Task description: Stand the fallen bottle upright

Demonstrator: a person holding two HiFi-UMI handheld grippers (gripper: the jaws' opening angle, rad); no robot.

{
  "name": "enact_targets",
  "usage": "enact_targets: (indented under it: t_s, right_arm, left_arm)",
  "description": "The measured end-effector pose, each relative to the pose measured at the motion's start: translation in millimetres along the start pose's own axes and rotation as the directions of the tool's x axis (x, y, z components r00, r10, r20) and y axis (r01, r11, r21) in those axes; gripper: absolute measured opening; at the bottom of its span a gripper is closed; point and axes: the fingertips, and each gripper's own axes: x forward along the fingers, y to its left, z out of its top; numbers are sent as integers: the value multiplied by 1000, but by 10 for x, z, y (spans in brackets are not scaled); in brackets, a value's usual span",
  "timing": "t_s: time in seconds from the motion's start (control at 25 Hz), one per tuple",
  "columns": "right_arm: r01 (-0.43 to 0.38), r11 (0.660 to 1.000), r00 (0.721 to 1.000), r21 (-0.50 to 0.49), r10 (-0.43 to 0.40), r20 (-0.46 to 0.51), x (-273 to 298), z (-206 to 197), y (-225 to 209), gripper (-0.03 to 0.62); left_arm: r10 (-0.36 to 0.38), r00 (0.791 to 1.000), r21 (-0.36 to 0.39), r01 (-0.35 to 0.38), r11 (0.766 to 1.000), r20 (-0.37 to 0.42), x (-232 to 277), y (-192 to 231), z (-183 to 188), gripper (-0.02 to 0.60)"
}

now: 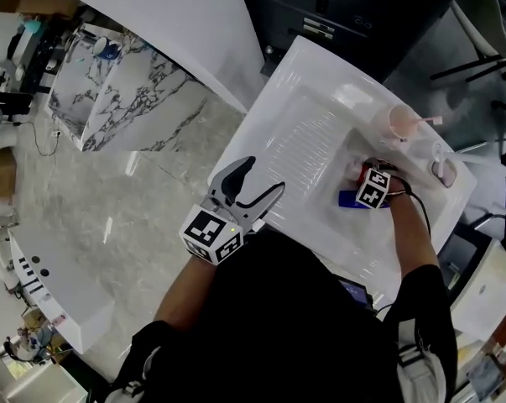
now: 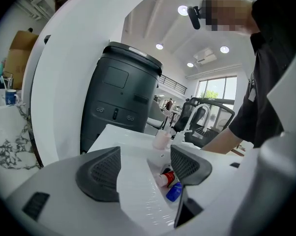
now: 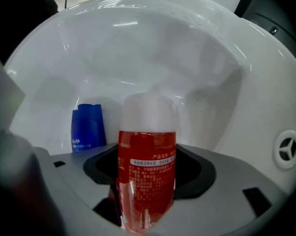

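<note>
A red bottle with a white cap lies lengthwise between the jaws of my right gripper, cap pointing away toward the floor of the white sink basin. Dark gaps show on both sides of it, so the jaws stand open around it. In the head view the right gripper points down into the basin, hiding most of the red bottle. A blue bottle lies just beside it. My left gripper hangs open and empty at the sink's near left edge; past its jaws the red bottle leans with its cap low.
A pink cup stands on the sink's far rim, also seen as the pink cup. An overflow hole sits in the basin wall. A ribbed drainboard lies left of the basin. A black bin stands behind the sink.
</note>
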Motion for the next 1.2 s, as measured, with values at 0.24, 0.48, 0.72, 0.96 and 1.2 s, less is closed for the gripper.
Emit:
enact_targets:
  t_s: [0.24,0.48,0.72,0.96,1.2]
  right_arm:
    - [-46,999,999,11,46,-7,28,1,-6,304]
    - [41,999,998,-4,-40,47,-41,49,-12,298]
    - [162,979,947,120,-189,261,-468,438,22,296]
    - [203,940,877,272,-299,376,-882,554,22,296]
    - [115,859,790,499,-384,478,-1265,554,-28,296]
  left_arm:
    - [15,1000,5,-15,1000,-1,-46,15,-38,334]
    - [10,1000,2,-10,1000,-3,-85,-48,-84,334]
    - [-5,1000,-1,5,1000,10,-96,-161,-67,334]
    - [-36,999,16,36,999,36,-87,-376,-4,334]
    - [-30,997,13,29,999,64,-165,-418,11,333]
